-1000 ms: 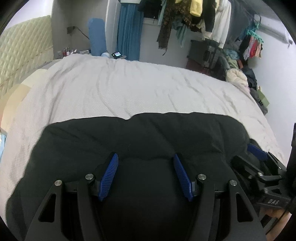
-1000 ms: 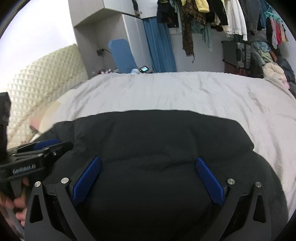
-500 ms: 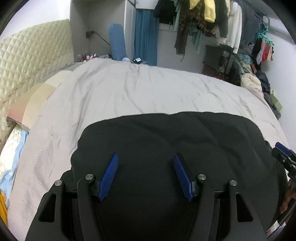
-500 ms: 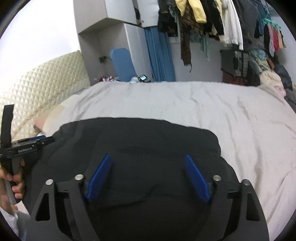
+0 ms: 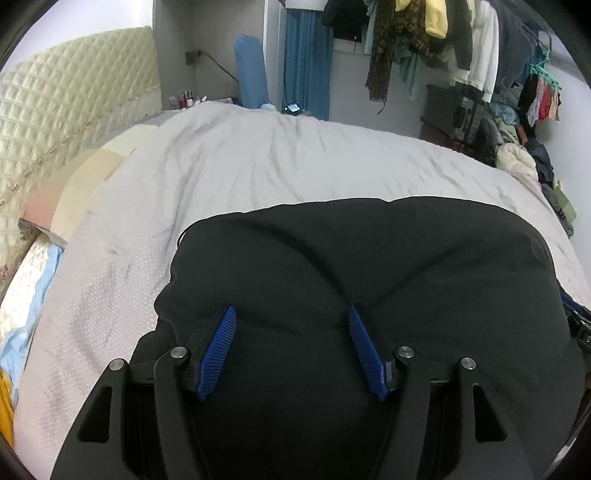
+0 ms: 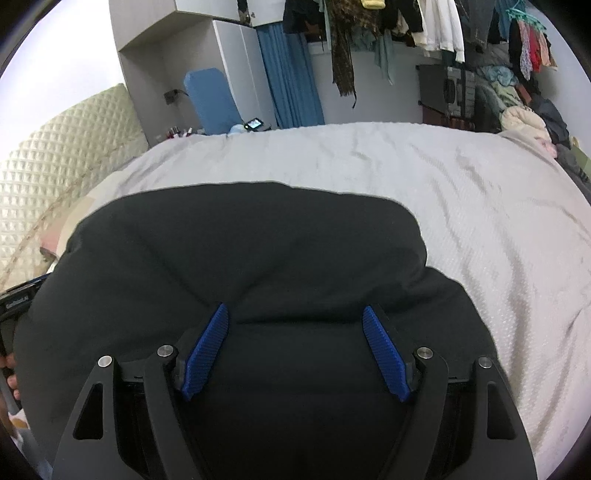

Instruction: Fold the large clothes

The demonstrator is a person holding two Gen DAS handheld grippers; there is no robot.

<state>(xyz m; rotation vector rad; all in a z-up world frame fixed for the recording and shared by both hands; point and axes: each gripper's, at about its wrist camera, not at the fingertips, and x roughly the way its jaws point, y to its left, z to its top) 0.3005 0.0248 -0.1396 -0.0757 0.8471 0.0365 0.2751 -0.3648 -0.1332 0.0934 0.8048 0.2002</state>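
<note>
My left gripper [image 5: 291,332] and right gripper [image 6: 295,336] hung with jaws spread over the black garment [image 5: 369,266], which lay on the near side of the grey bedspread [image 5: 258,166]. Hanging clothes [image 5: 424,33] lined the far wall; bare bedspread stretched beyond the garment's far edge.

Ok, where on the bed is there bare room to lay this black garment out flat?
Free: the gray bedspread beyond the black garment, bordered by the quilted headboard on the left and the clothes pile on the right. Crowded: the near edge, under the garment and both open grippers, left gripper, right gripper.
</note>
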